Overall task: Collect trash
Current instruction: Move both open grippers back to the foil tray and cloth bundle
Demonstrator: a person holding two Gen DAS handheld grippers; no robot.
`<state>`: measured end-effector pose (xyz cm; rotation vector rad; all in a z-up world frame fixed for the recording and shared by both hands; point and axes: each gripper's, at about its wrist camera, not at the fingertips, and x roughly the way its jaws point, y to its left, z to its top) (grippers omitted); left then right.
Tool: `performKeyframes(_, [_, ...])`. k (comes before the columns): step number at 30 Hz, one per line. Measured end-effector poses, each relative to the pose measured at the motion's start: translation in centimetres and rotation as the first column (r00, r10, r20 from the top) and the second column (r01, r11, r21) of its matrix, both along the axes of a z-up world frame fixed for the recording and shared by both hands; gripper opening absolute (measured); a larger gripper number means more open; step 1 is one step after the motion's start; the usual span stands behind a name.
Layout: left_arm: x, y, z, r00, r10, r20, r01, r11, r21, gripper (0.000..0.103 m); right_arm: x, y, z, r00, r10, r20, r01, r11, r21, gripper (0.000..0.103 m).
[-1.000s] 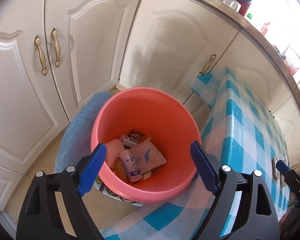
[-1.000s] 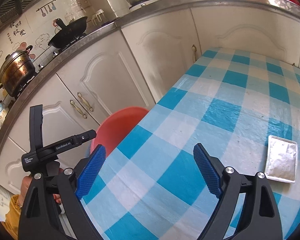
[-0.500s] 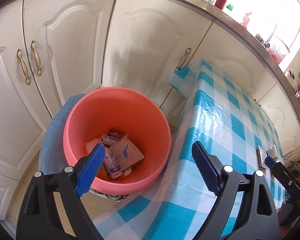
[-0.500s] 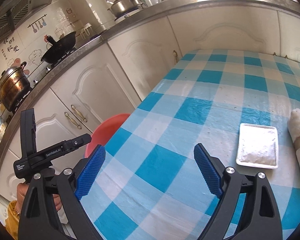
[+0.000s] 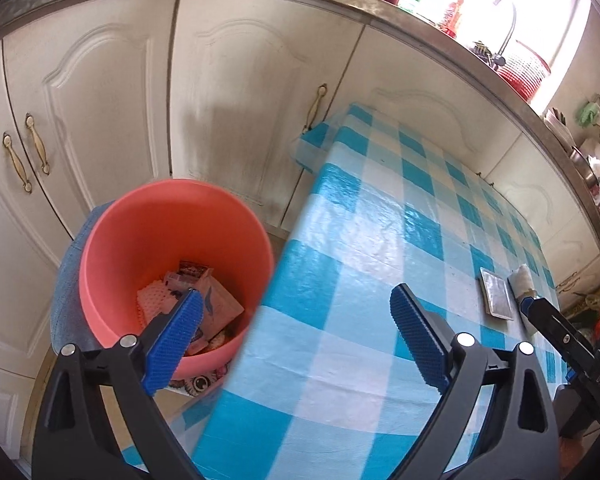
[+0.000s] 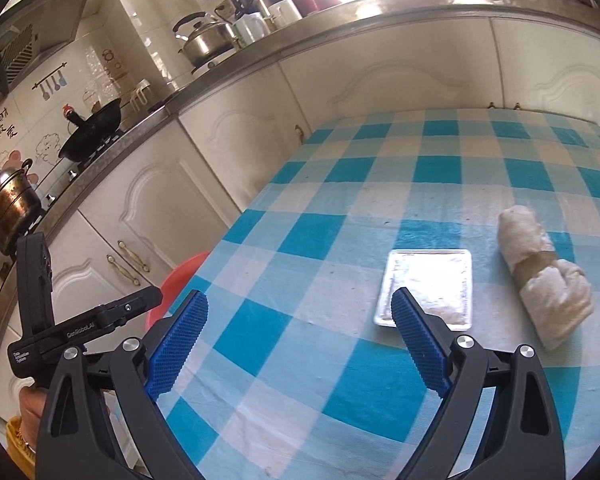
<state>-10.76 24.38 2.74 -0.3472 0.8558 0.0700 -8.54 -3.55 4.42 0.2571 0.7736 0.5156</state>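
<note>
Over the last second I have swung both tongs away from the bin (image 5: 172, 248) toward the bench (image 6: 300, 320). Left tongs (image 5: 296, 340): spread, empty, now straddling the bench edge. Right tongs (image 6: 300, 344): spread, empty, over the cloth, with the foil packet (image 6: 428, 284) just past the right finger. A wrapped roll (image 6: 540, 276) lies beside the packet. The bin already holds wrappers (image 5: 204, 304). Judgement: approach for the next pickup, packet first.
</note>
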Motion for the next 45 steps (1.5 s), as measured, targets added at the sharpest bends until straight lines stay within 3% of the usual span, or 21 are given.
performKeyframes(20, [1.2,-8.1,-0.3,0.989,-0.14,-0.055,0.143,0.988,0.065,0.096,-0.1,-5.5,0.8,0.987,-0.138,0.076,0.142,0.989,-0.043,0.093])
performKeyframes(45, [1.8,-15.8,-0.3,0.952,-0.301,-0.061,0.307,0.943,0.128,0.096,1.5,-11.3,-0.6,0.966,-0.259,0.008,0.259,0.963,-0.068,0.093])
